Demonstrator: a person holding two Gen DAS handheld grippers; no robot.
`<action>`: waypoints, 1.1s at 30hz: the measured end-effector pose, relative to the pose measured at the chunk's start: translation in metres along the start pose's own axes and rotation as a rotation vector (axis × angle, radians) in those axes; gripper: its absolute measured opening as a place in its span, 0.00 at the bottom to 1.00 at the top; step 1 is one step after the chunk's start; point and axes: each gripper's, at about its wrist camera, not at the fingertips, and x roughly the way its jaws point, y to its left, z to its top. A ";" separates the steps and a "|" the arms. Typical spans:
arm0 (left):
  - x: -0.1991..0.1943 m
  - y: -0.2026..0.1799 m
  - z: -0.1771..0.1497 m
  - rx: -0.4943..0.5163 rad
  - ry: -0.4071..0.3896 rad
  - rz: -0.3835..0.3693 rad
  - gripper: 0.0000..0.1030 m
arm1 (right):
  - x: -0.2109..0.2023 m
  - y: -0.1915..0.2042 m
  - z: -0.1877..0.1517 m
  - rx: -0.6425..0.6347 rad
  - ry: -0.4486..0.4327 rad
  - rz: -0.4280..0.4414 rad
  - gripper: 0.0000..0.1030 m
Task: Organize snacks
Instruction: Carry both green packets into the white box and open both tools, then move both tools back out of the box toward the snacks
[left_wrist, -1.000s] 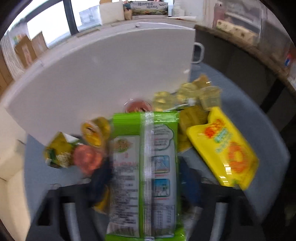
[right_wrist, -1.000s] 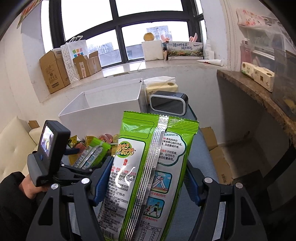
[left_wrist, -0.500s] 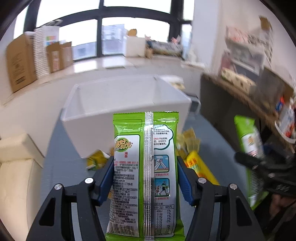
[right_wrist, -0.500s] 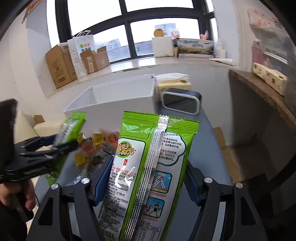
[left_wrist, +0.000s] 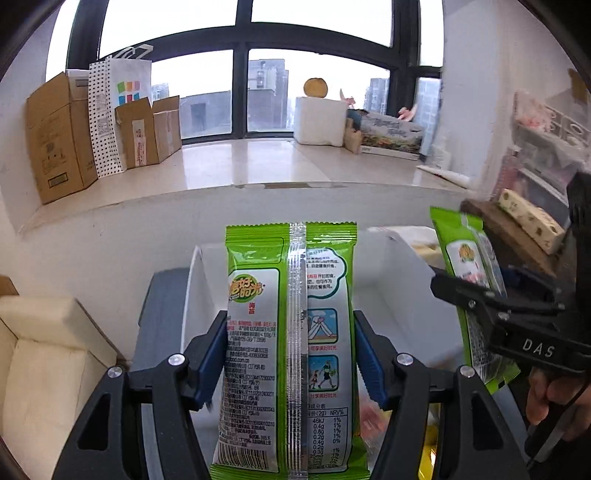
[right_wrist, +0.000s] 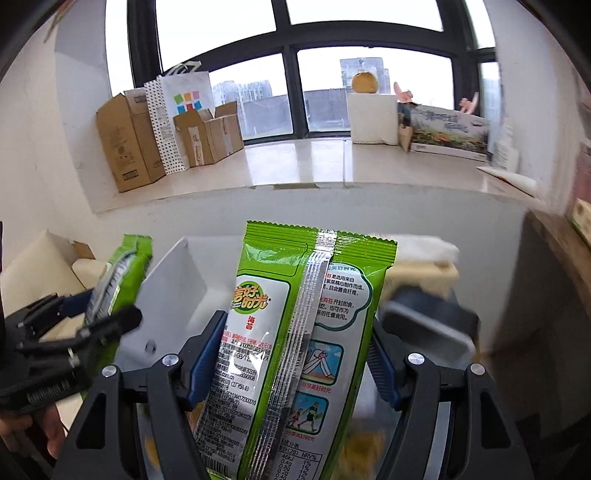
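Observation:
My left gripper (left_wrist: 290, 350) is shut on a green seaweed snack packet (left_wrist: 288, 332), held upright above the near end of the white storage box (left_wrist: 399, 266). My right gripper (right_wrist: 295, 354) is shut on a second green seaweed packet (right_wrist: 295, 332), also upright over the box (right_wrist: 170, 284). The right gripper and its packet (left_wrist: 469, 273) show at the right of the left wrist view. The left gripper and its packet (right_wrist: 118, 280) show at the left of the right wrist view. Loose small snacks lie blurred below the packets.
A dark grey device (right_wrist: 432, 325) and a tissue box (right_wrist: 421, 266) stand right of the white box. A cream sofa (left_wrist: 40, 354) is at the left. Cardboard boxes (left_wrist: 59, 140) sit on the window sill. A wooden shelf (left_wrist: 517, 229) is at the right.
Both grippers have risen and moved forward with their packets, from over the snack pile to above the white box. The two packets now stand side by side.

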 end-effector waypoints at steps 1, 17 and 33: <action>0.010 0.004 0.007 0.001 0.009 -0.007 0.66 | 0.010 0.002 0.011 -0.013 0.003 -0.002 0.72; 0.045 0.027 0.011 -0.011 0.022 0.001 1.00 | 0.060 -0.012 0.038 -0.002 0.021 -0.034 1.00; -0.103 -0.024 -0.098 -0.023 -0.067 -0.098 1.00 | -0.091 -0.020 -0.073 0.026 -0.085 0.004 1.00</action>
